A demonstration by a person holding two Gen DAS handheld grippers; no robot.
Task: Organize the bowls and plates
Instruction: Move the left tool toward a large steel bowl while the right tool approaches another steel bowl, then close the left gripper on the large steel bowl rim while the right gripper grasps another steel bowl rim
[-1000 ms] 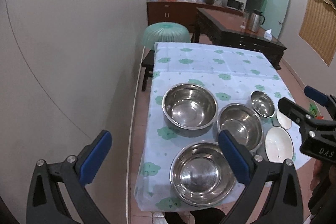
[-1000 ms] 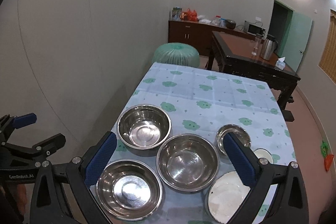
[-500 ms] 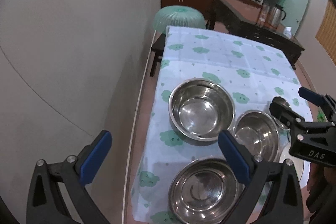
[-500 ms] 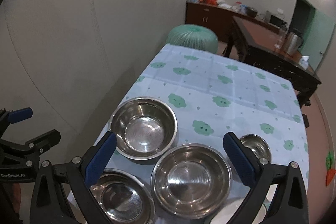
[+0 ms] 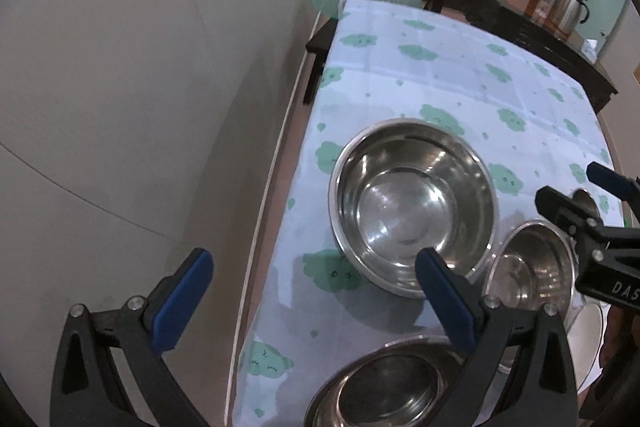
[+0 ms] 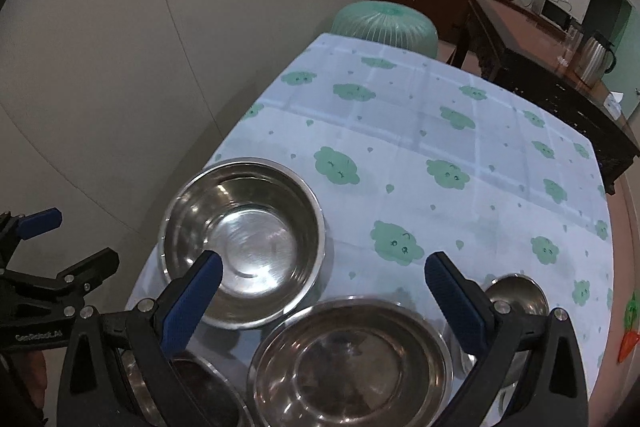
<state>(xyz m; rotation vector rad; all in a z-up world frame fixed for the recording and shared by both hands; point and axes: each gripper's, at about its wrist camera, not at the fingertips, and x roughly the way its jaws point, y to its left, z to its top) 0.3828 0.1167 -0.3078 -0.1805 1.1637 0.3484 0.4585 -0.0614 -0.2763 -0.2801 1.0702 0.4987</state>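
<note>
On the clouded tablecloth (image 6: 460, 131) four steel bowls cluster at the near end, probably for nesting: the large bowl (image 5: 412, 207), then the medium bowl (image 6: 352, 363). Both the left gripper (image 5: 308, 295) and right gripper (image 6: 320, 291) hang wide open, empty. Only the right view shows the smallest bowl (image 6: 516, 293) clearly.

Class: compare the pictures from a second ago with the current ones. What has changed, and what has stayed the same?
Both tools, the left tool and the right tool, have come forward and lower over the table, so the steel bowls look larger and the white plates have left view. Both remain open and empty. The large steel bowl and its neighbours have not moved.
</note>
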